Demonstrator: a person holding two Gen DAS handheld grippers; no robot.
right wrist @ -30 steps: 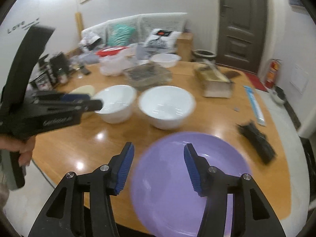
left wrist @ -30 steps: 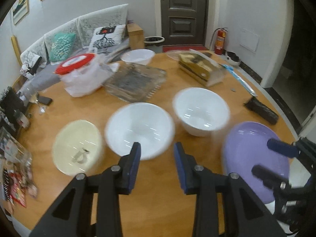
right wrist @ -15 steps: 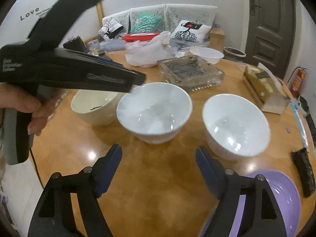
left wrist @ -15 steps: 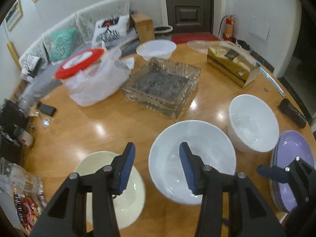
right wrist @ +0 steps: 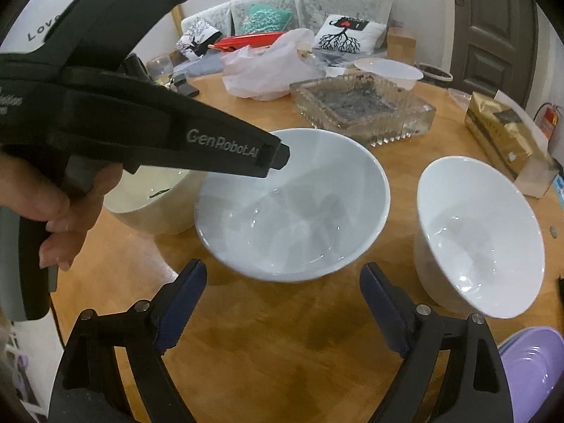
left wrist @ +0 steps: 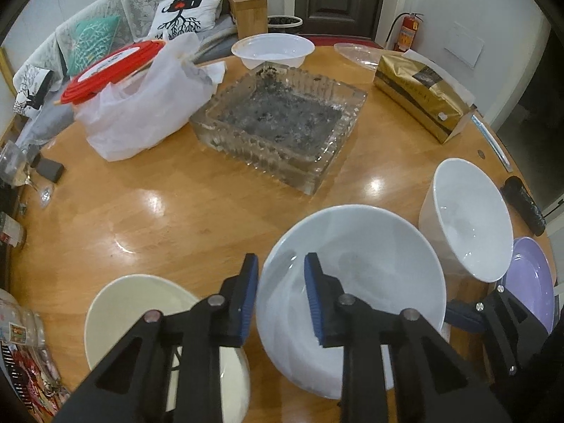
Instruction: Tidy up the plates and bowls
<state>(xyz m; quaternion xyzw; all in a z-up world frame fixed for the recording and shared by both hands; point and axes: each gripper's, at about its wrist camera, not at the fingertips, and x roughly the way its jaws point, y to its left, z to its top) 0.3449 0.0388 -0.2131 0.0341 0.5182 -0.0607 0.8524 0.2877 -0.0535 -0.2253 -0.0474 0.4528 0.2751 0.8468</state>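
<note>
Round wooden desk (left wrist: 169, 211), glossy, crowded. Near its front edge, in a row: cream ceramic bowl (left wrist: 141, 313) at left, wide white ceramic bowl (left wrist: 370, 268) in the middle, deeper white ceramic bowl (left wrist: 472, 225) to the right, lilac plate (left wrist: 532, 278) at far right. Left gripper (left wrist: 280, 294) straddling the left rim of the wide white bowl, one blue-padded finger inside, the other outside, closing on the rim (whether the pads press already, impossible to tell). Right gripper (right wrist: 282, 308) poised just before the same bowl's near side, fingers (right wrist: 183, 303) spread wide and opening, only bare desk between. Behind the bowls: square cut-glass dish (left wrist: 282, 123) with dark residue, white plastic bag (left wrist: 141, 112) under a red-rimmed lid (left wrist: 109, 67), gold box (left wrist: 419, 95).
</note>
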